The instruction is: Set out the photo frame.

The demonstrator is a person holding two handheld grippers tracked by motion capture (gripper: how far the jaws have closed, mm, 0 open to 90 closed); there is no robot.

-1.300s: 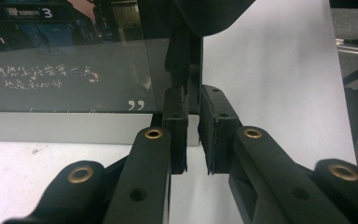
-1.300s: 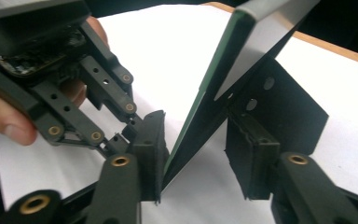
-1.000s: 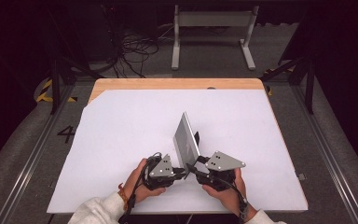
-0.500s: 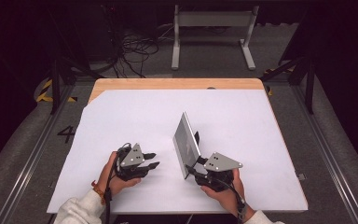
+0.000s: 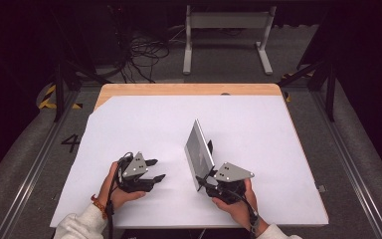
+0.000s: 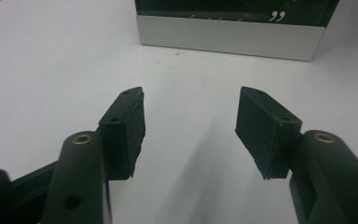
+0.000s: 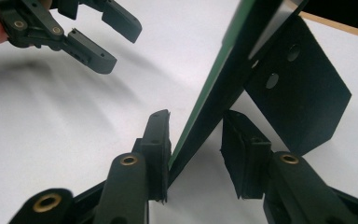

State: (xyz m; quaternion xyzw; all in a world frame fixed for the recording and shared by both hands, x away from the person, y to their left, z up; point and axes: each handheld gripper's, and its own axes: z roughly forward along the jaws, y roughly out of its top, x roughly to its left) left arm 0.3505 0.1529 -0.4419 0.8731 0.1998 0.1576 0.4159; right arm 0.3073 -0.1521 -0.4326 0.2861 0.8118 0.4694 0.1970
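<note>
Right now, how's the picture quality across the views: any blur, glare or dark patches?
High view: table evenly lit, surroundings dark. Left gripper view: frame soft, its dark glass reflecting; left tongs sharper. Right gripper view: right tongs and frame edge slightly blurred, soft shadows on the white.

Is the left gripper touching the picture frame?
Apart. In the high view, bare white table lies between the left gripper and the frame; its jaws, which have just been opening, hold nothing.

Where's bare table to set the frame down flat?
Widest bare patch: the far half of the table, behind the frame. Also free: right of the frame to the table's right edge. Crowded: the near strip, between left gripper and right gripper.
</note>
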